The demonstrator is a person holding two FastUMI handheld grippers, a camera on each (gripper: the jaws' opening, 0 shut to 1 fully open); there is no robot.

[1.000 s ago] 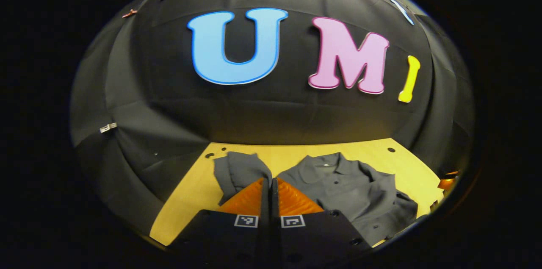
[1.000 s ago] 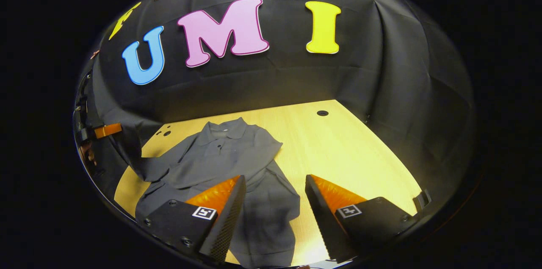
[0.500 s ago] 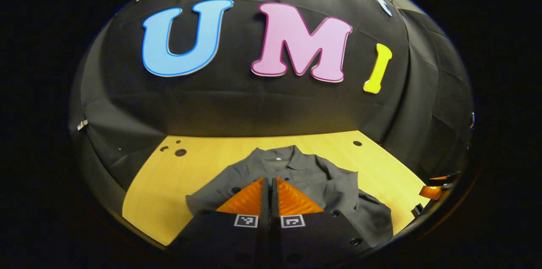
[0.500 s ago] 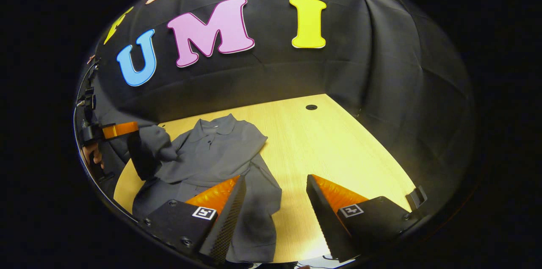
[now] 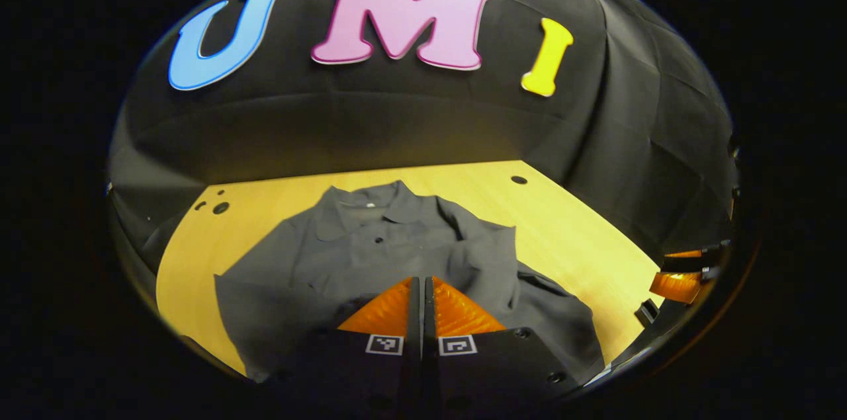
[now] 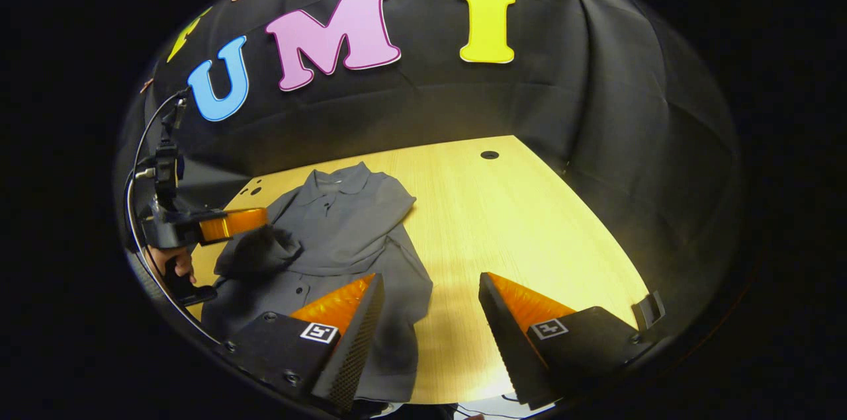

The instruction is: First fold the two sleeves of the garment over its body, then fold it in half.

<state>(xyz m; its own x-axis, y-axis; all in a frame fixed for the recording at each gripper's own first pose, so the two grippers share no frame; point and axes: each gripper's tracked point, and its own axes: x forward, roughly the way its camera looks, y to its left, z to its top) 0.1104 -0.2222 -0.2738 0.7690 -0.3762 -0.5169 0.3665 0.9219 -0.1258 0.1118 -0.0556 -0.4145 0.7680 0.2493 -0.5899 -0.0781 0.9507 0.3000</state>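
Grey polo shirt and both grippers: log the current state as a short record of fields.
garment: grey polo shirt, collar toward the booth wall
surface: wooden table
left gripper: fingers shut, carrying the left sleeve lifted over the shirt body
right gripper: open, hovering above the shirt's lower edge, holding nothing
right sleeve: appears already folded over the body
fold in half: not yet done
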